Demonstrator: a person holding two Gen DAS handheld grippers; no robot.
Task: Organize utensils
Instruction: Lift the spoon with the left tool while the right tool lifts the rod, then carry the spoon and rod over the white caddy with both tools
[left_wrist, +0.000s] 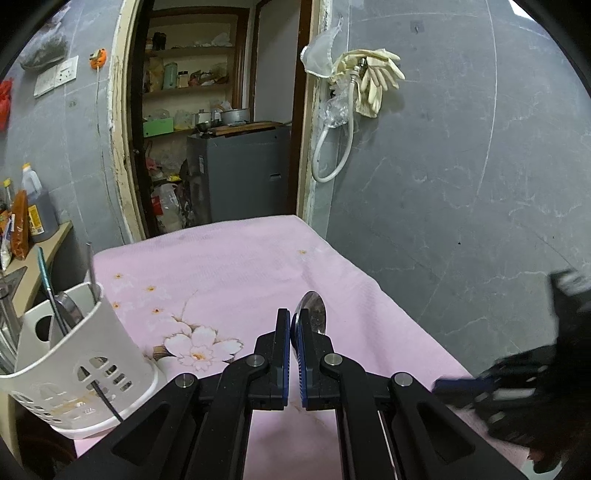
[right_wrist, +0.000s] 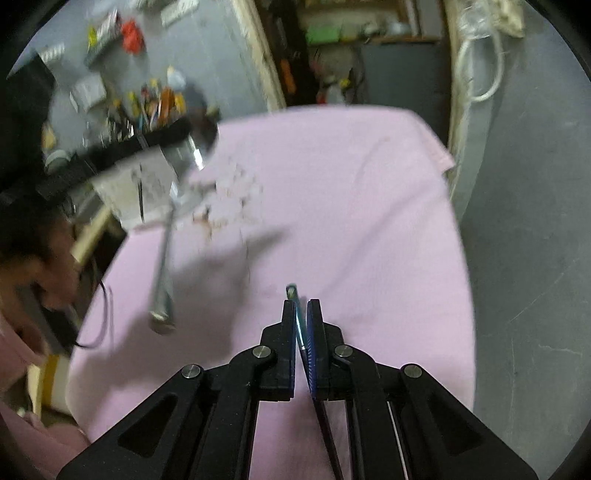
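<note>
My left gripper is shut on a steel spoon; its bowl sticks out past the right finger, above the pink cloth. The white utensil holder stands at the left edge of the table and holds several utensils. My right gripper is shut on a thin teal-handled utensil whose tip pokes out above the fingers. In the blurred right wrist view the left gripper carries the spoon, its handle hanging down, near the holder. The right gripper shows blurred at the right edge of the left wrist view.
The table wears a pink floral cloth. A grey wall runs along its right side, with gloves and a hose hanging. An open doorway to a pantry lies behind. Bottles stand on a counter at left.
</note>
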